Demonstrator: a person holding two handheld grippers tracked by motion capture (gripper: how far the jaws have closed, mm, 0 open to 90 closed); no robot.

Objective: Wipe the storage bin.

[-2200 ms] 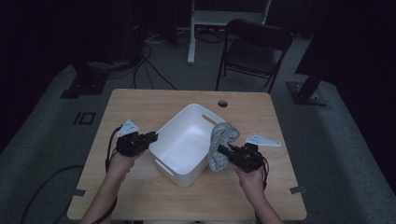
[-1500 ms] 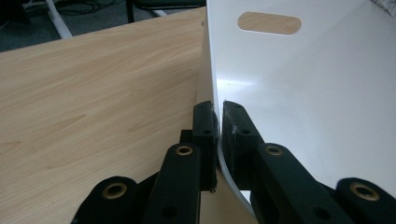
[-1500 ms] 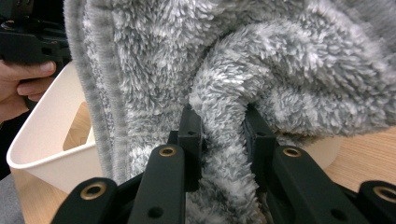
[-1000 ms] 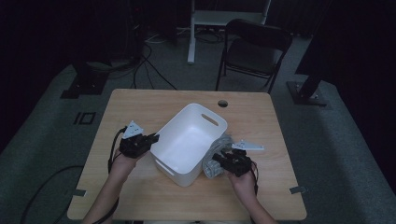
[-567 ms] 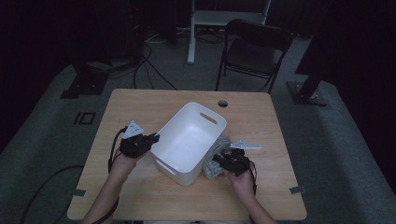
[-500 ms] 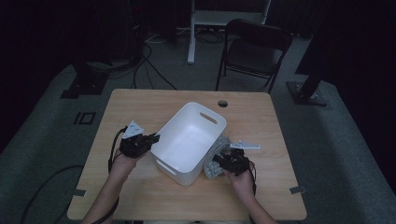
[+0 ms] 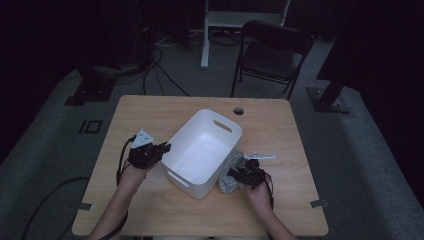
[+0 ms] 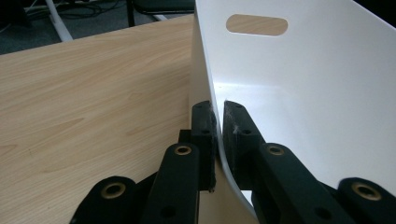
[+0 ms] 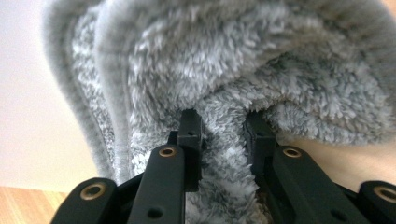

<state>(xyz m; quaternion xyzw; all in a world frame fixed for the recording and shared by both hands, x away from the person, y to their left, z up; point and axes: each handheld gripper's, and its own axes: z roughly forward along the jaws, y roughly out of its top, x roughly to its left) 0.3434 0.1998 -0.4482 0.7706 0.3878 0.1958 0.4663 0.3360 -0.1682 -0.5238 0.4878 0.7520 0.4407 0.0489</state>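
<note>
Left gripper (image 8: 215, 122) clamping the white bin's (image 7: 200, 150) left wall, right gripper (image 9: 218, 126) pinching a grey fluffy cloth (image 9: 224, 60) just right of the bin, on the table (image 7: 150, 115).

Two black handheld grippers: left gripper (image 7: 148, 153), right gripper (image 7: 247, 173). Grey three-cornered plate (image 7: 142, 138) atop left; similar pale plate (image 7: 260, 156) on right. Black cable (image 7: 121, 157) trailing from left, another by right wrist. Bare forearms, no sleeves visible. Jaws matte black w/ brass-coloured rivets (image 8: 182, 150); flat pads, scuffed w/ pale fluff.
</note>
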